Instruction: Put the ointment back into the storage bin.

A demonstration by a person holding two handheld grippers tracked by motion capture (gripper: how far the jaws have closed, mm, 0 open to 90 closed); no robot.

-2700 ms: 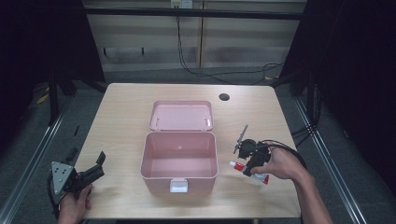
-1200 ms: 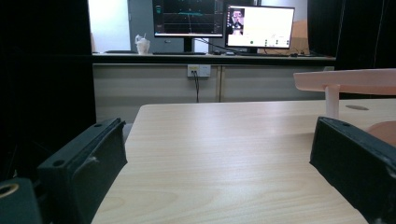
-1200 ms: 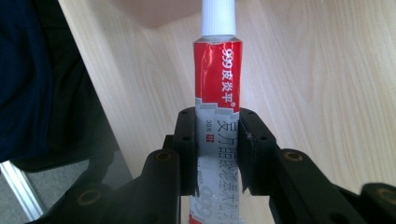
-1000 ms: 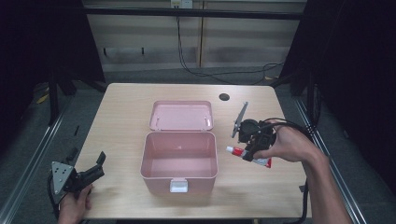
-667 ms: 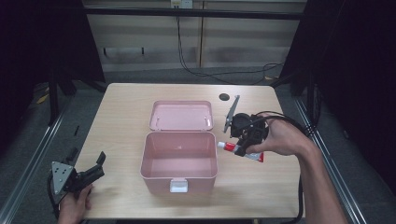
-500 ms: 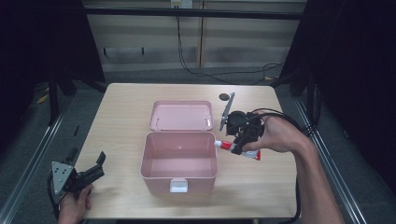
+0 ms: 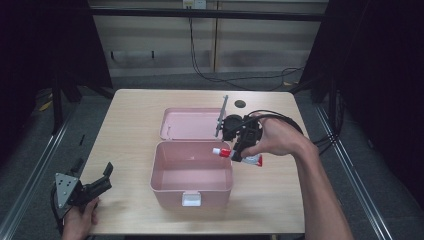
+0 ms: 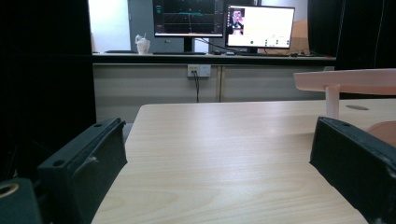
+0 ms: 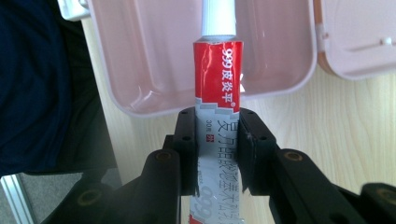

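Red-and-white tube sits clamped between the right gripper's jaws, its white cap end poking out beyond them over the open pink box. Far off at the table's near corner, the left gripper rests with jaws apart, nothing between them.

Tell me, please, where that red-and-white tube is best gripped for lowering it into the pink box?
Grip the tube across its flat lower body, as the right gripper does now, coming from the crimped end. The cap end juts free over the pink box, so it can go in first.
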